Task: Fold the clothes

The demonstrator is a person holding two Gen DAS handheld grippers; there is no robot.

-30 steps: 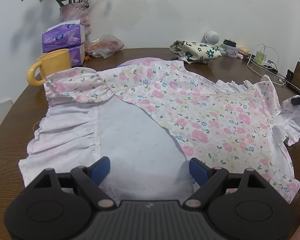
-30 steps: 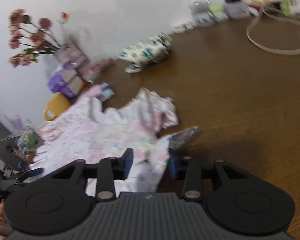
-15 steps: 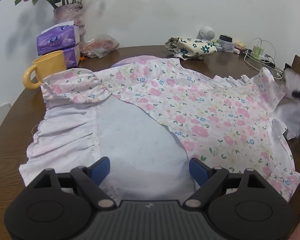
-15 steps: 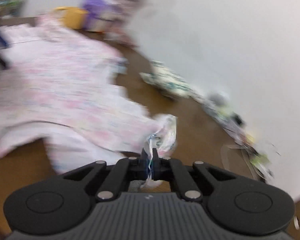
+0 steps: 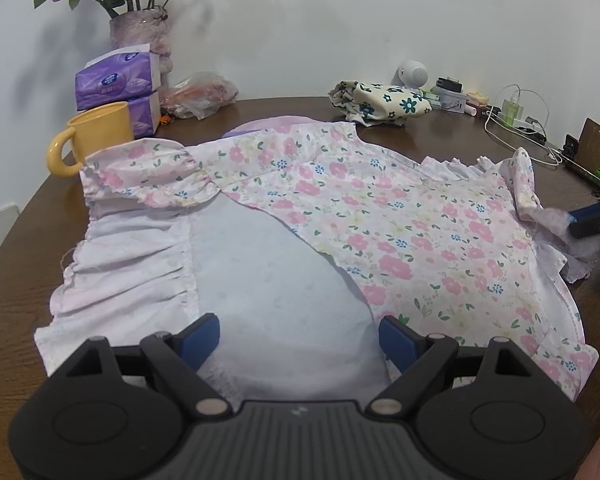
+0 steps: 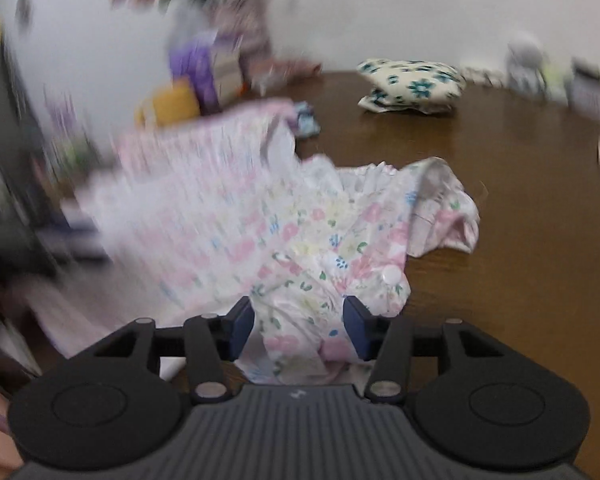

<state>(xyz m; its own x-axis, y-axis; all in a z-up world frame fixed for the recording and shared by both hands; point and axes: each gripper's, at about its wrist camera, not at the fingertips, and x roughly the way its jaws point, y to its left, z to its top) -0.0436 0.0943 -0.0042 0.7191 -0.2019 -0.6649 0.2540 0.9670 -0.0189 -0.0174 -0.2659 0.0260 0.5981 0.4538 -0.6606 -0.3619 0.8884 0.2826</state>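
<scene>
Floral garment (image 5: pixel 380 216) lies spread across the middle of the brown table (image 5: pixel 16 280), partly folded: the printed side covers the right half of the left wrist frame, and the plain white inside with its gathered ruffle shows at centre and lower left. We find the left gripper (image 5: pixel 300 332) at the lower centre of its frame, jaws wide, straddling the near white edge and holding nothing. The right gripper (image 6: pixel 300 324) sits at the lower centre of its own frame, jaws parted with a bunched sleeve corner between them; the fingers (image 6: pixel 242 326) do not appear to press the cloth, though heavy motion blur on the left of that view limits our certainty. In the left wrist view a blue fingertip of that gripper appears at the right edge, beside the crumpled sleeve.

We judge the step in hand to be tidying the right sleeve before the next fold. To do it well, the sleeve should be laid flat inside the body outline, creases smoothed, and both near corners gripped evenly so the fold line runs straight.

A yellow mug (image 5: pixel 100 136), tissue packs (image 5: pixel 118 80) and another folded cloth (image 5: pixel 380 102) stand at the upper part of the frame, apart from the garment except the mug, which sits just beside the upper-left sleeve.
</scene>
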